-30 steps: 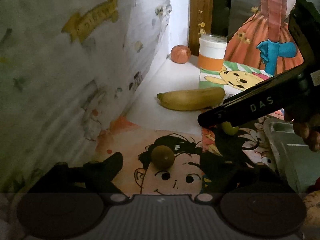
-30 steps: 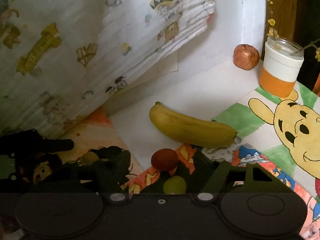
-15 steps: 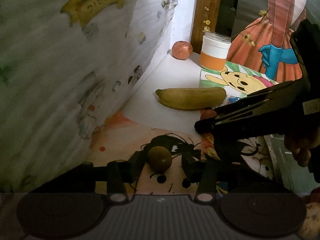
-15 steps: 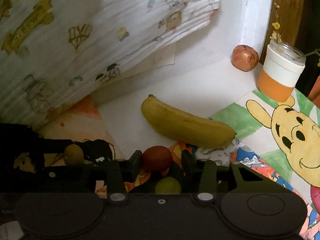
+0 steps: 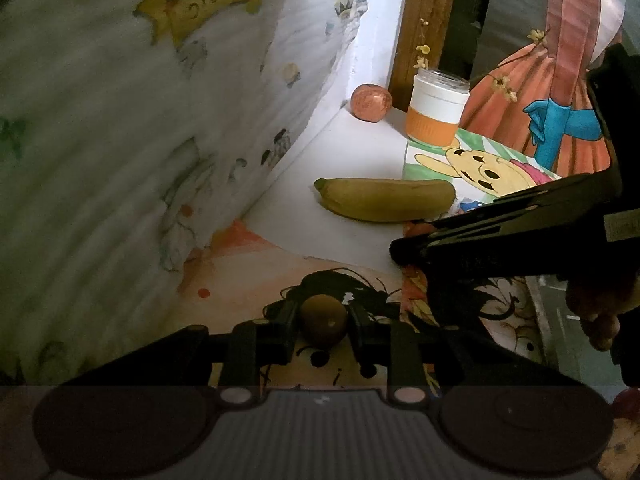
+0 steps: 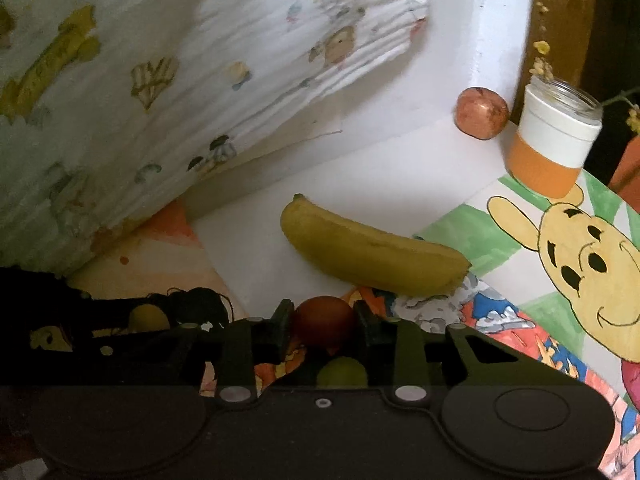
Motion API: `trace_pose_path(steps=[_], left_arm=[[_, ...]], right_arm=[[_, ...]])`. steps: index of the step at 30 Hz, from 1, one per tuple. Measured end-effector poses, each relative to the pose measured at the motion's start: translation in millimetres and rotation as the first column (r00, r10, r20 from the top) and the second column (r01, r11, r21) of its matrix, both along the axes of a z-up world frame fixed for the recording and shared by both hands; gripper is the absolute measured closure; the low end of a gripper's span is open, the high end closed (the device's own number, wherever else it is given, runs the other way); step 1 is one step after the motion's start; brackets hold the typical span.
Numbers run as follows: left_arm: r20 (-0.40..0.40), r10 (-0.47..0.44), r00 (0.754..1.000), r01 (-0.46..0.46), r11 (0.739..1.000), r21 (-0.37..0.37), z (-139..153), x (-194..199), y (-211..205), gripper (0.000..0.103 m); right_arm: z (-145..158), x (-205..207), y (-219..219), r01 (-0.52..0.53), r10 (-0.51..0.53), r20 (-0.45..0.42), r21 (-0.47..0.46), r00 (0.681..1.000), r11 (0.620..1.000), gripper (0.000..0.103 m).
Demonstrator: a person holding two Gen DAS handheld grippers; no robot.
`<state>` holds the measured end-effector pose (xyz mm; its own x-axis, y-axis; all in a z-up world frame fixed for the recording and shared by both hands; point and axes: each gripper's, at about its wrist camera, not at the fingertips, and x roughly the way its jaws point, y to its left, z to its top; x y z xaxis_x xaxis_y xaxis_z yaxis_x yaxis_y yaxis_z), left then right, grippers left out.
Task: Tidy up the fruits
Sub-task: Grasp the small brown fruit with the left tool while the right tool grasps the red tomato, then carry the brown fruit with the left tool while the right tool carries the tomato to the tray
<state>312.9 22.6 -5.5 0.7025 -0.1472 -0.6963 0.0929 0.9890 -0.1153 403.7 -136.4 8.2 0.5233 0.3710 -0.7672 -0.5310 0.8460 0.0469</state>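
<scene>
Both tongs just clamped down — left gripper (image 5: pixel 323 320) on the small brownish fruit (image 5: pixel 323 319), right gripper (image 6: pixel 323 326) on the red fruit (image 6: pixel 323 326), bottom centre — probably light, round, roll-prone; squeezing mid-belly looks right.

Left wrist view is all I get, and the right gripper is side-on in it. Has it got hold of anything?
Observer: Yes. In its own view the right gripper has a round red fruit between its pads. The jaws have just been closing and now press on both sides of it.
Operator: Any other fruit close to it that I can't see?
Observer: A small green fruit lies nearer the camera than the red one, between the fingers but not gripped.
</scene>
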Motion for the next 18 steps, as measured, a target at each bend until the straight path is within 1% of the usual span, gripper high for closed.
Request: trace_pose_path(steps=[4,8,14,18], left_arm=[[0.010,0.002,1.000,-0.002,1.000,-0.005,6,-4,0,0.073],[0.032,-0.005,0.999,0.005,1.000,-0.028,17,-11,-3,0.073],[0.073,-0.043,0.996,0.047,0.998,-0.045,35,-20,-16,0.073],[0.093,-0.076,0.993,0.081,0.996,-0.047,46,-26,-30,0.074]], right_arm=[[12,-7,-8,0.019,-0.020,0.008,0.026,1.000,0.999,0.069],[30,-19,-19,0.041,-0.043,0.034,0.055,0.999,0.998,0.069],[53,-43,-47,0.094,-0.101,0.069,0.088,0.993,0.992,0.069],[64,-60,-68,0.135,-0.144,0.083,0.104,0.986,0.985,0.069]])
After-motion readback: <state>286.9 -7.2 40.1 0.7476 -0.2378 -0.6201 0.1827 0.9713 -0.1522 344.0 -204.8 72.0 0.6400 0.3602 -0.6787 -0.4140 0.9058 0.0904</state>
